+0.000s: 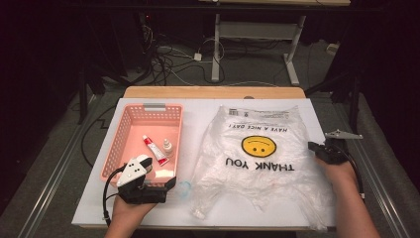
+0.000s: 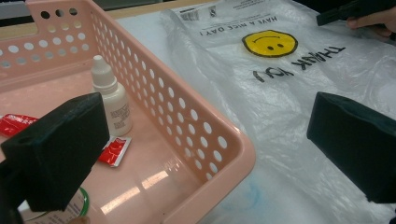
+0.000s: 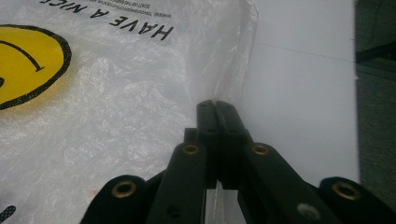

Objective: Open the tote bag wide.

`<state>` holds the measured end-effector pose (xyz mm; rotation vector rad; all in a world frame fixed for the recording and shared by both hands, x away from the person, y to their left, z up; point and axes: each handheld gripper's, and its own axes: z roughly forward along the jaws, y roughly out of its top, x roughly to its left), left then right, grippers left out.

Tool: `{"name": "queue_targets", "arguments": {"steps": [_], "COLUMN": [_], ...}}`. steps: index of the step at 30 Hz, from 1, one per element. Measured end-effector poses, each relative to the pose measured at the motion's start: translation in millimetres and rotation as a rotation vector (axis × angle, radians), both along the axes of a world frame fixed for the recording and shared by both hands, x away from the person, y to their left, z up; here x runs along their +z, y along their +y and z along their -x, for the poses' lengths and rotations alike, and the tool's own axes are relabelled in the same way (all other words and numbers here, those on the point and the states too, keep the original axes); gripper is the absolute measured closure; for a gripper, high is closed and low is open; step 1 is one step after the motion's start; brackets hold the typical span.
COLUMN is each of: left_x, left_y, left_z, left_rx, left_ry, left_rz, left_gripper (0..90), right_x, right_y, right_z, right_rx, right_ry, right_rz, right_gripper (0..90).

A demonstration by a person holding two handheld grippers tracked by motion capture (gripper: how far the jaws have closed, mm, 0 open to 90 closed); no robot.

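Note:
A clear plastic bag (image 1: 257,163) with a yellow smiley and "THANK YOU" print lies flat on the white table top. My right gripper (image 1: 313,146) is at the bag's right edge. In the right gripper view its jaws (image 3: 214,103) are shut, with the bag's thin edge (image 3: 140,116) pinched between the tips. My left gripper (image 1: 173,186) rests open at the near right corner of a pink basket (image 1: 126,130). In the left gripper view (image 2: 205,144) one jaw stands inside the basket (image 2: 219,140) and the other over the bag (image 2: 280,107); nothing is gripped.
Inside the basket lie a small white dropper bottle (image 2: 112,100), a red and white tube (image 1: 154,149), a red packet (image 2: 114,151) and a white item (image 1: 165,173). A small bluish clear thing (image 1: 184,188) sits by the bag's near left corner. Cables and table legs lie beyond the table.

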<state>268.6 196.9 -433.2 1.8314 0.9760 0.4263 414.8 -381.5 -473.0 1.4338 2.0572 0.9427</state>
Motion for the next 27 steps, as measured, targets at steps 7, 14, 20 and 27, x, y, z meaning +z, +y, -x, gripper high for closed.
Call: {"name": "queue_targets", "arguments": {"steps": [7, 14, 20, 27], "left_x": [-1.5, 1.3, -1.8, 2.9], "left_y": [-2.0, -4.4, -5.6, -20.7], "left_z": [-1.8, 1.2, 12.5, 25.1], "left_rx": [-0.008, -0.003, -0.061, -0.149], "left_ry": [-0.002, -0.033, -0.014, -0.039], "left_rz": [0.005, 0.032, 0.059, 0.014], "left_gripper": [0.0, 0.0, 0.0, 0.0], "right_x": [3.7, 4.7, 8.6, 9.4], "right_y": [-23.8, -57.3, -71.1, -62.4], "right_z": [7.4, 29.6, 56.9, 98.7], "right_rx": [-0.099, -0.218, -0.279, -0.264], "right_ry": [-0.051, -0.075, -0.096, -0.094], "right_rz": [-0.022, -0.026, -0.062, -0.088], "right_gripper": [90.0, 90.0, 89.0, 78.9]}}
